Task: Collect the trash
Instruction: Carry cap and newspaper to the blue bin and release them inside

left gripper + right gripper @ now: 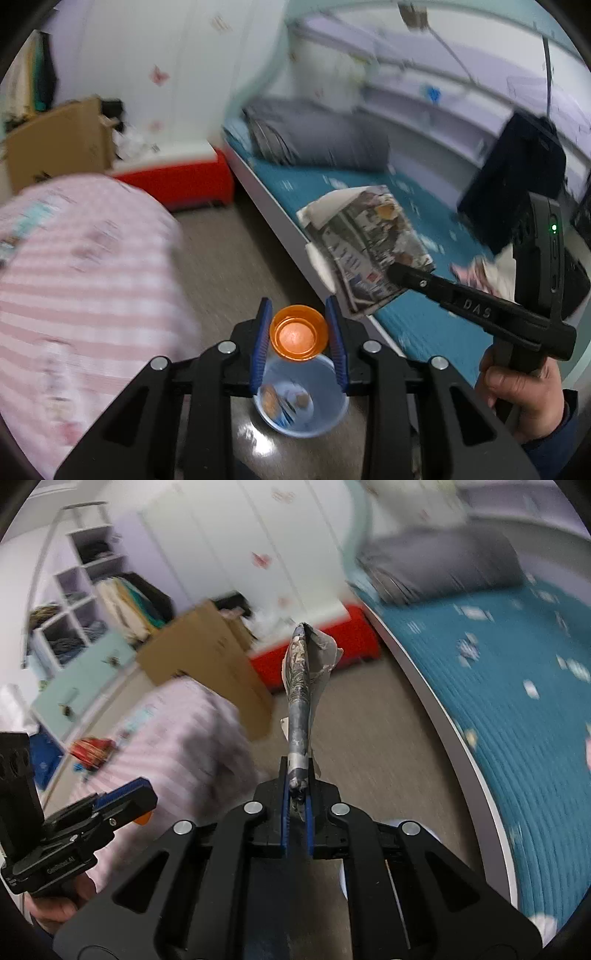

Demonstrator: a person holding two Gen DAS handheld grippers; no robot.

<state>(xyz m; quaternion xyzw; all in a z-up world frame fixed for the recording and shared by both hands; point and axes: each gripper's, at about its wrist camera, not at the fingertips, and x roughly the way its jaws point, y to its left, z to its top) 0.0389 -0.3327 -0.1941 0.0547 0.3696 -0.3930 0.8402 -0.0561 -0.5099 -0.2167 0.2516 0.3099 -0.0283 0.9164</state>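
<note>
**Both grippers carry trash beside the teal bed**

The left gripper clamps an orange cup between its blue pads, above a clear plastic cup over the floor. The right gripper pinches a folded printed paper wrapper by one corner, held over the floor just beside the teal bed. A pink striped quilt lies across the floor from the bed.

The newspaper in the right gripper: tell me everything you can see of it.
The newspaper is a folded printed paper, grey with colour pictures, with a crumpled white sheet at its far edge. The right gripper is shut on one end of it, the blue fingers pressing its flattened edge. It sticks out forward, off the blue bedspread, seen edge-on from the right wrist and flat-on from the left. Nothing else touches it.
</note>
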